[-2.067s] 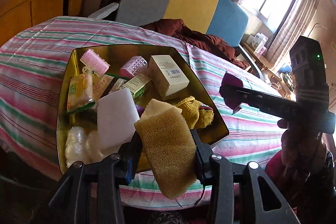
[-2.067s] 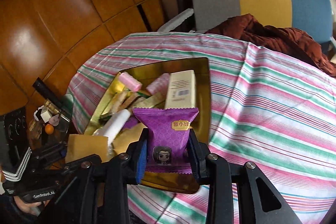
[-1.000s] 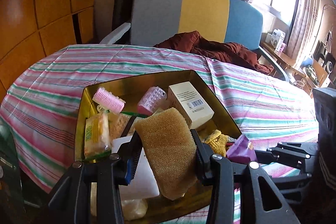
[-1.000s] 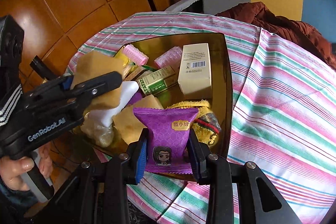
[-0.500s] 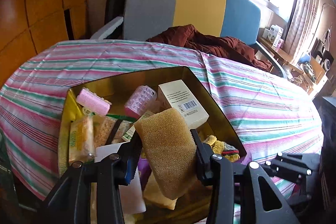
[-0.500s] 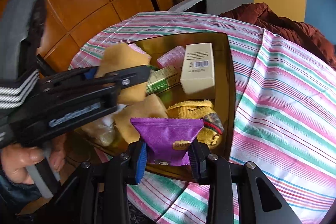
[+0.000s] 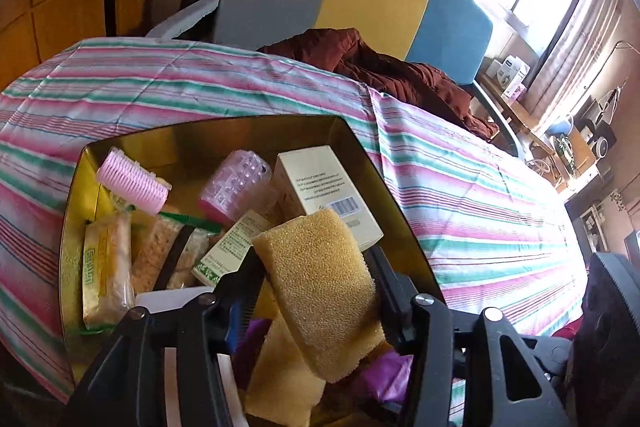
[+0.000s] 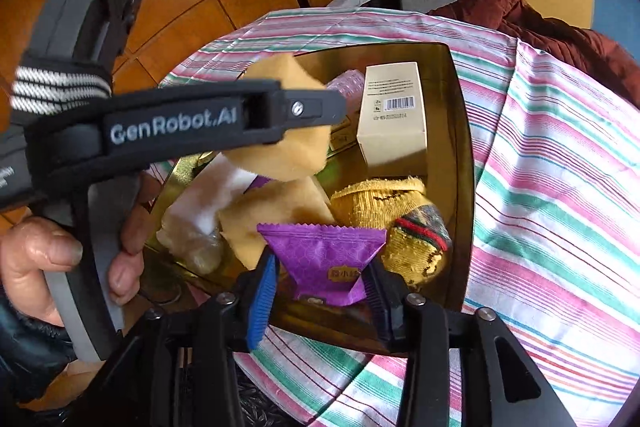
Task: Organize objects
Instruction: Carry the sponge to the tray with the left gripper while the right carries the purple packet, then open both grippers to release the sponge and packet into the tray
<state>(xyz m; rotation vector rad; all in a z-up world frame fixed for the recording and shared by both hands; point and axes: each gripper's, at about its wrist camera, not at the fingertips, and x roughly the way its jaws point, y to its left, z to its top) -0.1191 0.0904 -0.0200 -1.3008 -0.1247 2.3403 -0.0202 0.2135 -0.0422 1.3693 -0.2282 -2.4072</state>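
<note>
1. Sponge (image 7: 320,291) is clamped between the left gripper (image 7: 316,291) jaws, above the gold tray (image 8: 464,131).
2. Purple packet (image 8: 326,259) is pinched in the right gripper (image 8: 320,279) jaws over the tray's near edge.

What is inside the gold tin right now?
The gold tin holds a cream box, pink hair rollers, wrapped snacks, a yellow sock, a white pad and a tan sponge. Whatever lies beneath them is covered.
</note>
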